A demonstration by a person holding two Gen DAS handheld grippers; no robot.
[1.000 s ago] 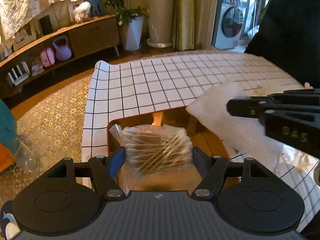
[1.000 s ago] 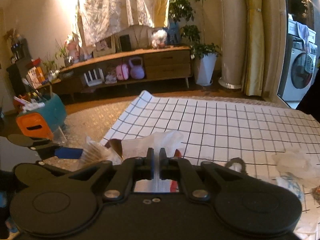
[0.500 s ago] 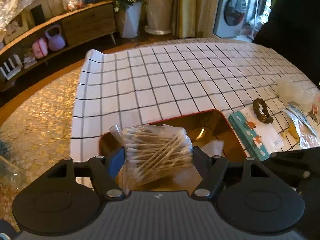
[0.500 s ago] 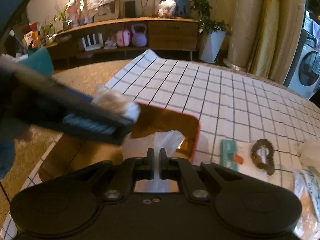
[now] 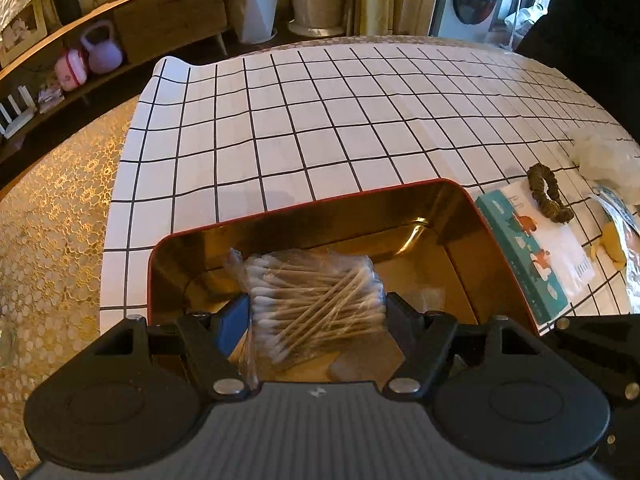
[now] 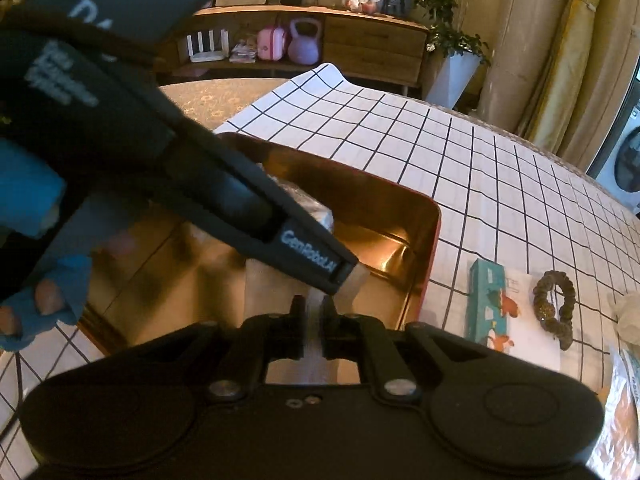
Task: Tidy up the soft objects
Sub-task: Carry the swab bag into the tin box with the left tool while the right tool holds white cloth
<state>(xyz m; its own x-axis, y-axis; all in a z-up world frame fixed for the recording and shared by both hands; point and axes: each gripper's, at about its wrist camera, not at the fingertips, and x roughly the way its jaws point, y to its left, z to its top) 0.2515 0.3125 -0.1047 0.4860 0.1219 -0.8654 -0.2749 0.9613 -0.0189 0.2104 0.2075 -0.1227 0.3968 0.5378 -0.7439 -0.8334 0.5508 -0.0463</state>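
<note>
My left gripper is shut on a clear bag of cotton swabs and holds it low inside the gold tin with a red rim. My right gripper is shut on a thin white sheet over the same tin. The left gripper's black finger crosses the right wrist view just ahead of the right fingertips. A brown scrunchie lies on a white and teal pack right of the tin.
The tin sits on a white checked cloth over a round table. Crumpled white plastic and packets lie at the right edge. A low wooden shelf and a plant pot stand beyond the table.
Both grippers have moved down into the tin. The left one lowered the swab bag. The right one brought the white sheet from above the table into the tin beside it.
</note>
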